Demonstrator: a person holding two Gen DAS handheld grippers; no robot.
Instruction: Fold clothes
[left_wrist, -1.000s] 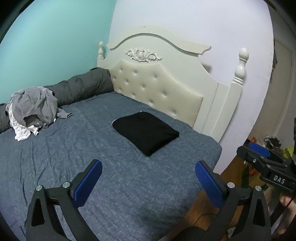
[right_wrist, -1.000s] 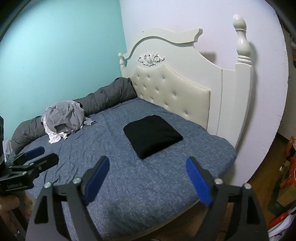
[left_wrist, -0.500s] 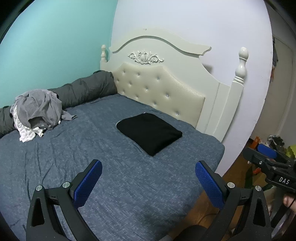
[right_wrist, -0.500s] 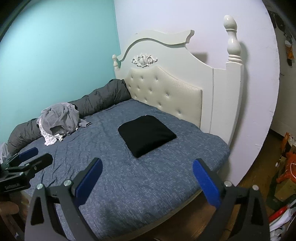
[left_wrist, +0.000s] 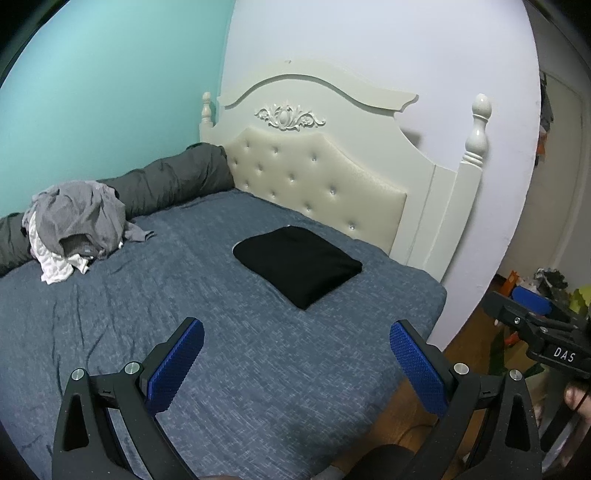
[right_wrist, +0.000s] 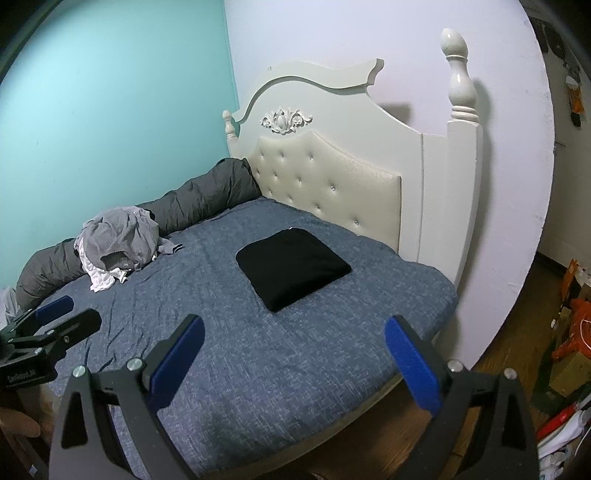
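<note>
A bed (left_wrist: 110, 332) covered in a blue-grey heathered sheet fills most of both views, with a cream tufted headboard (left_wrist: 317, 184) at its far end against a white wall. Along the far left edge, against the turquoise wall, lies a long dark grey rolled duvet (left_wrist: 173, 181). On the left of the mattress, resting partly on that roll, sits a rumpled pile of grey and white clothes (left_wrist: 77, 225). Well apart from the pile, on the far right part of the bed near the headboard, a folded black garment (left_wrist: 299, 266) lies flat as a neat rectangle.

The left gripper (left_wrist: 295, 365) hangs over the near part of the bed, its blue-padded fingers (left_wrist: 175, 365) spread wide, with nothing between them and touching nothing. The right gripper (right_wrist: 293, 365) hovers over the near right corner of the mattress, its jaws likewise wide apart and empty, clear of the sheet. Each gripper shows at the edge of the other's view. Clutter lies on the wooden floor (right_wrist: 517, 332) to the right.
</note>
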